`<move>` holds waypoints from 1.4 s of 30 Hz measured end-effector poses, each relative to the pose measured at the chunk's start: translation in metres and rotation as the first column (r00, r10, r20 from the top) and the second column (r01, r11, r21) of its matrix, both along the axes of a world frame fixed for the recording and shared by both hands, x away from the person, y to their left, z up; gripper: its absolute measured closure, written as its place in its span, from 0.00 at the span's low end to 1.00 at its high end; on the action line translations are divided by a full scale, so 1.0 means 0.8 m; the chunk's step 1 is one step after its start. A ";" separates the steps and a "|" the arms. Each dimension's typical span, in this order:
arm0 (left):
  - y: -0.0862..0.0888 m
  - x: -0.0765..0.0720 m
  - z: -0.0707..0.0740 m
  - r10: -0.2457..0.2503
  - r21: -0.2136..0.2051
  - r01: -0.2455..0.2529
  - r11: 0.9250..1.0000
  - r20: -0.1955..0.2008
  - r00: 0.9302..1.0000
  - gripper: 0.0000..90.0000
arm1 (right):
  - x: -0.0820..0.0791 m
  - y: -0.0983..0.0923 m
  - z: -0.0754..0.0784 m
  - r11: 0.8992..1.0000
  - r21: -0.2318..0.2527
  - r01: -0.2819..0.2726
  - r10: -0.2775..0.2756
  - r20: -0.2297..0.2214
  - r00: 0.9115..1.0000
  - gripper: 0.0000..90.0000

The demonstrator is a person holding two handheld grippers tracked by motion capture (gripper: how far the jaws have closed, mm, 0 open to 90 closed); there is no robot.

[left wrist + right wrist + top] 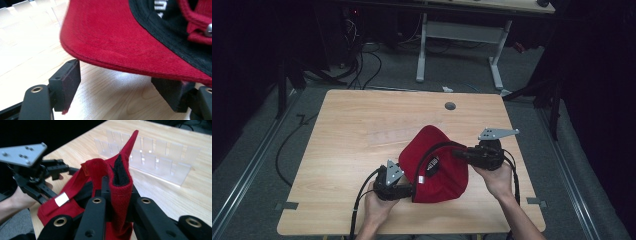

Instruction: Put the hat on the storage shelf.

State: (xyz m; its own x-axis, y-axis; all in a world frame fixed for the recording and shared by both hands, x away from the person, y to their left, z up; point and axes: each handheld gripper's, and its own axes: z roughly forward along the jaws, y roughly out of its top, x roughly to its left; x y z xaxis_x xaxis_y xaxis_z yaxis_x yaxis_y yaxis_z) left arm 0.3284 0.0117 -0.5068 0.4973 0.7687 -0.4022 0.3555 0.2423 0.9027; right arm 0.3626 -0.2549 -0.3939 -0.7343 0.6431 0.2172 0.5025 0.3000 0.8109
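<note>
The red cap (437, 165) lies near the table's (362, 130) near edge. The right hand-held gripper (117, 195) is clamped on its strap; the left hand-held gripper's (120, 82) jaws stand apart under the brim.

Cap (439, 165) sits on desk (357, 130), toward near right part. Left gripper (409, 190) at cap's near-left edge, right gripper (457, 152) at its right side. Clear slotted rack (150, 157) lies on desk behind cap.
</note>
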 end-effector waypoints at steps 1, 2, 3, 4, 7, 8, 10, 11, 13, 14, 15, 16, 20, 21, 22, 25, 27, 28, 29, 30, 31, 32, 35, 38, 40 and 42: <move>0.000 0.000 0.000 0.000 0.000 0.000 1.000 0.000 1.000 0.27 | 0.000 0.000 0.000 1.000 0.000 0.000 0.000 0.000 1.000 0.92; 0.001 -0.001 0.000 -0.002 0.007 0.002 1.000 0.005 1.000 0.27 | -0.001 -0.001 -0.002 1.000 -0.013 -0.001 0.001 -0.007 1.000 0.92; 0.002 -0.002 0.001 0.000 0.009 0.000 1.000 0.012 1.000 0.27 | -0.001 -0.001 -0.002 1.000 -0.013 -0.001 0.001 -0.007 1.000 0.92; 0.003 -0.002 0.001 0.003 0.014 -0.003 1.000 0.014 1.000 0.26 | -0.001 -0.001 -0.004 1.000 -0.019 -0.002 0.002 -0.010 1.000 0.92; 0.006 -0.003 0.004 0.005 0.020 -0.006 1.000 0.022 1.000 0.26 | 0.000 -0.002 -0.009 1.000 -0.028 -0.002 0.001 -0.031 1.000 0.92; 0.006 -0.003 0.004 0.005 0.020 -0.006 1.000 0.022 1.000 0.26 | 0.000 -0.002 -0.009 1.000 -0.028 -0.002 0.001 -0.031 1.000 0.92; 0.006 -0.005 0.007 0.007 0.025 -0.007 1.000 0.028 1.000 0.26 | 0.001 -0.002 -0.011 0.999 -0.035 -0.003 0.002 -0.039 0.999 0.92; 0.007 -0.006 0.008 0.007 0.028 -0.008 1.000 0.030 1.000 0.26 | 0.001 -0.002 -0.011 0.999 -0.039 -0.005 0.003 -0.041 0.999 0.92; 0.008 -0.007 0.010 0.009 0.033 -0.011 0.999 0.043 0.999 0.25 | 0.000 -0.002 -0.011 0.999 -0.046 -0.008 0.006 -0.044 0.999 0.92; 0.009 -0.007 0.011 0.008 0.033 -0.009 0.999 0.046 0.999 0.25 | 0.000 -0.002 -0.012 0.998 -0.057 -0.008 0.006 -0.048 0.999 0.92; 0.010 -0.008 0.012 0.007 0.035 -0.009 0.999 0.051 0.999 0.25 | 0.000 -0.002 -0.012 0.998 -0.057 -0.008 0.006 -0.048 0.999 0.92; 0.009 -0.008 0.012 0.010 0.035 -0.012 0.999 0.056 0.998 0.24 | 0.000 -0.001 -0.013 0.998 -0.068 -0.006 0.003 -0.050 0.999 0.92; 0.008 -0.011 0.012 0.004 0.069 -0.008 0.998 0.065 0.998 0.22 | 0.001 -0.003 -0.020 0.997 -0.074 -0.002 -0.003 -0.069 0.998 0.92; 0.007 -0.011 0.012 -0.001 0.073 -0.004 0.997 0.067 0.998 0.22 | 0.001 -0.004 -0.022 0.997 -0.073 -0.003 -0.002 -0.076 0.997 0.92; 0.007 -0.012 0.012 -0.008 0.086 0.002 0.996 0.072 0.997 0.21 | 0.001 -0.005 -0.026 0.997 -0.072 -0.005 -0.002 -0.087 0.996 0.92; 0.005 -0.014 0.014 -0.017 0.104 0.008 0.995 0.086 0.996 0.21 | 0.002 -0.006 -0.030 0.998 -0.068 -0.005 -0.002 -0.103 0.995 0.92; 0.002 -0.016 0.017 -0.022 0.095 0.013 0.995 0.092 0.996 0.21 | 0.003 -0.004 -0.034 0.998 -0.064 -0.010 0.003 -0.119 0.993 0.92; 0.001 -0.017 0.016 -0.020 0.100 0.011 0.995 0.092 0.996 0.20 | 0.004 -0.004 -0.035 0.998 -0.055 -0.015 0.008 -0.126 0.992 0.92; 0.001 -0.017 0.016 -0.020 0.100 0.011 0.995 0.092 0.996 0.20 | 0.003 -0.003 -0.035 0.999 -0.050 -0.017 0.010 -0.127 0.992 0.92; 0.000 -0.018 0.016 -0.022 0.098 0.013 0.995 0.091 0.996 0.20 | 0.003 -0.003 -0.035 0.999 -0.050 -0.017 0.010 -0.127 0.992 0.92; 0.000 -0.018 0.015 -0.025 0.101 0.016 0.995 0.088 0.996 0.20 | 0.003 -0.003 -0.035 0.999 -0.052 -0.015 0.009 -0.130 0.992 0.92; 0.000 -0.018 0.014 -0.024 0.104 0.015 0.994 0.087 0.996 0.20 | 0.003 -0.002 -0.035 0.999 -0.050 -0.017 0.010 -0.135 0.991 0.92; -0.001 -0.017 0.013 -0.025 0.116 0.015 0.993 0.084 0.996 0.20 | 0.004 -0.001 -0.039 0.999 -0.041 -0.021 0.014 -0.151 0.988 0.92; -0.003 -0.017 0.012 -0.020 0.134 0.010 0.991 0.073 0.997 0.20 | 0.006 0.000 -0.041 0.999 -0.029 -0.022 0.017 -0.170 0.985 0.92; -0.004 -0.019 0.015 -0.004 0.151 -0.004 0.989 0.057 0.998 0.20 | 0.007 0.002 -0.044 0.999 -0.019 -0.027 0.023 -0.180 0.983 0.92; -0.005 -0.020 0.015 0.005 0.172 -0.016 0.985 0.066 0.998 0.20 | 0.012 0.002 -0.050 0.999 0.016 -0.037 0.039 -0.200 0.979 0.92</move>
